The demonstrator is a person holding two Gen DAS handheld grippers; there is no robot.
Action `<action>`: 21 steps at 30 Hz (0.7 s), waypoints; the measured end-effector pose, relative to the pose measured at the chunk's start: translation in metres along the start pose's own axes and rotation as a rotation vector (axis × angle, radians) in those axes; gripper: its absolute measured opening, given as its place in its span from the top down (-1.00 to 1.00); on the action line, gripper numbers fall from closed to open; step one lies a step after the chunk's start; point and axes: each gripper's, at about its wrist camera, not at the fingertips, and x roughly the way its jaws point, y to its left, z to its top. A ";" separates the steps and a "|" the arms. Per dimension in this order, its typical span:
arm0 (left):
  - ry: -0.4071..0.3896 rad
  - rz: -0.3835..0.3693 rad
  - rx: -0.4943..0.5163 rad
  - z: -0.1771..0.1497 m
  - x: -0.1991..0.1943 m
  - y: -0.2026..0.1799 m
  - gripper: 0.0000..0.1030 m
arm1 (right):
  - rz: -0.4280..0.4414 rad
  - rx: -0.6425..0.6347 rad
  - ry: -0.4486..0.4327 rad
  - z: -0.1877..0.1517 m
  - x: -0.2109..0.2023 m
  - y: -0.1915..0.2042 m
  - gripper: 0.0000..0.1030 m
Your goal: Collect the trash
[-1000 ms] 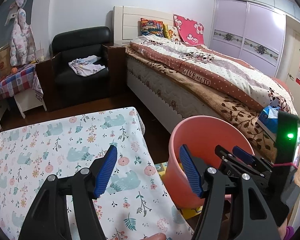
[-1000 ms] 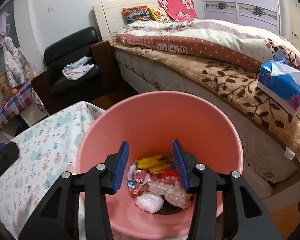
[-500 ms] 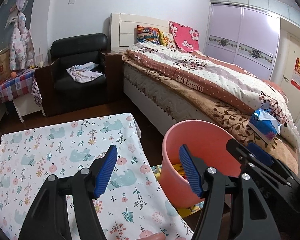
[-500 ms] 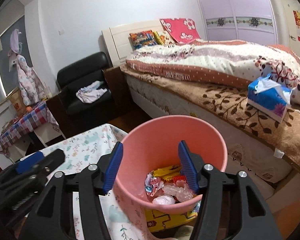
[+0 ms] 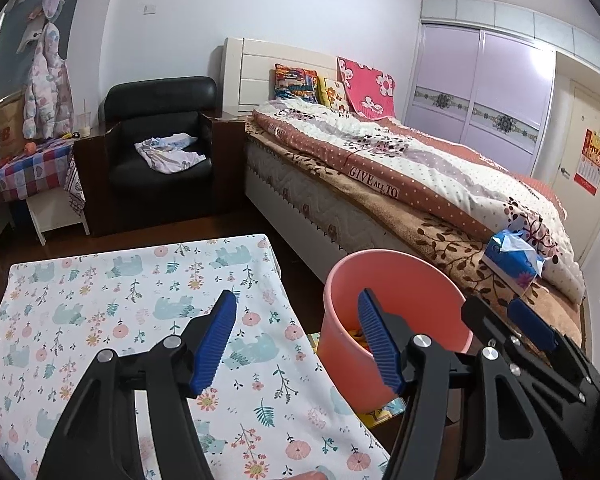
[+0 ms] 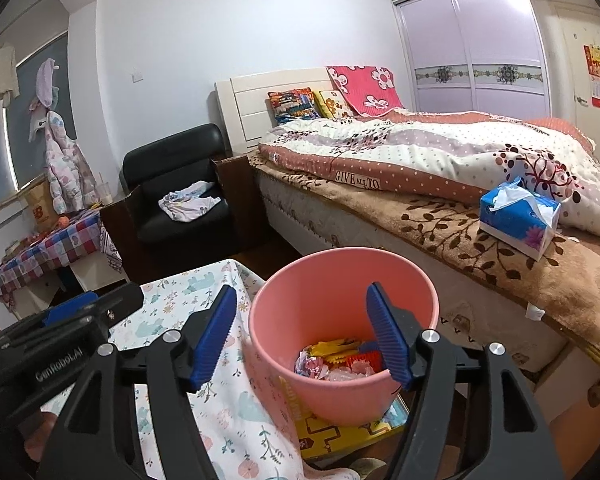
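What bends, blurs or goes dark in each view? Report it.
Left wrist view: fisheye bows the wardrobe and walls, black vignette in the corners, the left tongs near the lens stay fairly sharp. Right wrist view: same barrel bend on the bed, dark corners, even indoor light; trash in the pink bin is small and slightly soft.

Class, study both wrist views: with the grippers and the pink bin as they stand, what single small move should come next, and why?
Probably draw the right gripper back from the pink bin and look around for more trash. Its jaws have just been opening and hold nothing; wrappers lie in the bin. The left gripper is open and empty, and the floral tablecloth shows no litter.
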 end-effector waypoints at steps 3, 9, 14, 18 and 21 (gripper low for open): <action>-0.004 -0.002 -0.006 -0.001 -0.006 0.003 -0.21 | 0.002 -0.002 -0.009 -0.003 -0.006 0.005 -0.32; -0.014 -0.001 -0.010 -0.004 -0.016 0.008 -0.21 | 0.000 -0.003 -0.018 -0.006 -0.015 0.010 -0.32; -0.032 0.006 -0.015 -0.005 -0.025 0.010 -0.21 | -0.013 -0.024 -0.027 -0.008 -0.022 0.015 -0.32; -0.044 0.013 -0.004 -0.007 -0.033 0.008 -0.21 | -0.021 -0.037 -0.028 -0.010 -0.027 0.019 -0.32; -0.048 0.014 -0.006 -0.008 -0.036 0.008 -0.21 | -0.022 -0.043 -0.028 -0.011 -0.030 0.020 -0.32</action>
